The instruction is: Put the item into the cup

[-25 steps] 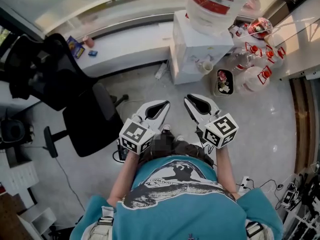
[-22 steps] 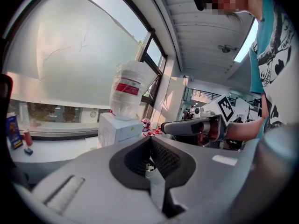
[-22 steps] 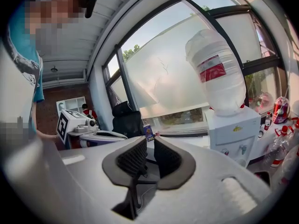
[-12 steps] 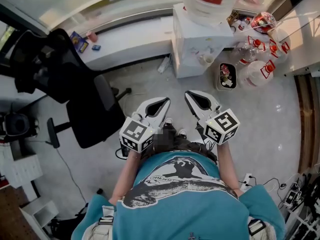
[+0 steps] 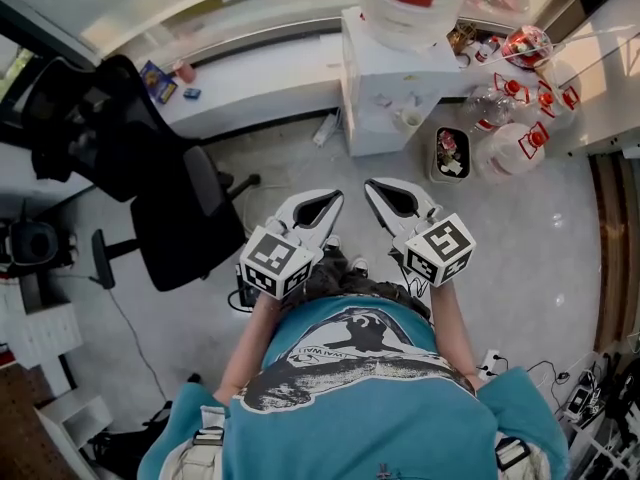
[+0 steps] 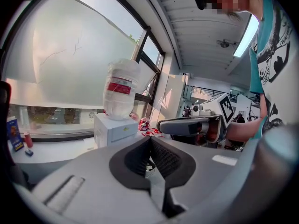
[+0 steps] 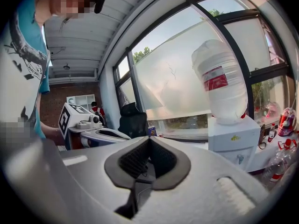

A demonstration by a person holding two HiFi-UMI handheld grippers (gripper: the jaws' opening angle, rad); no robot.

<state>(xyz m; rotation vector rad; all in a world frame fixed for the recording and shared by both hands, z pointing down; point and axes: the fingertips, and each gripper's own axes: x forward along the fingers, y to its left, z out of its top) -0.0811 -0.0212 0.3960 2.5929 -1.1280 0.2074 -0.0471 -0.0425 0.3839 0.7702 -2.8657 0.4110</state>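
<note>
Head view shows you barely moved this past second: left claw (image 5: pixel 334 198) shut on nothing, right claw (image 5: pixel 372 186) empty and starting to open, both over the floor (image 5: pixel 290 163), well away from the pale cup (image 5: pixel 408 120) on the water dispenser (image 5: pixel 385 78), with no item showing yet.

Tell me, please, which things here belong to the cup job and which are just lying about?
Job: left gripper, shut, empty; right gripper, empty, jaws opening; possibly the small pale cup at the white water dispenser. No item identifiable.
Lying about: black office chair; clear red-capped water jugs; dark waste bin.
</note>
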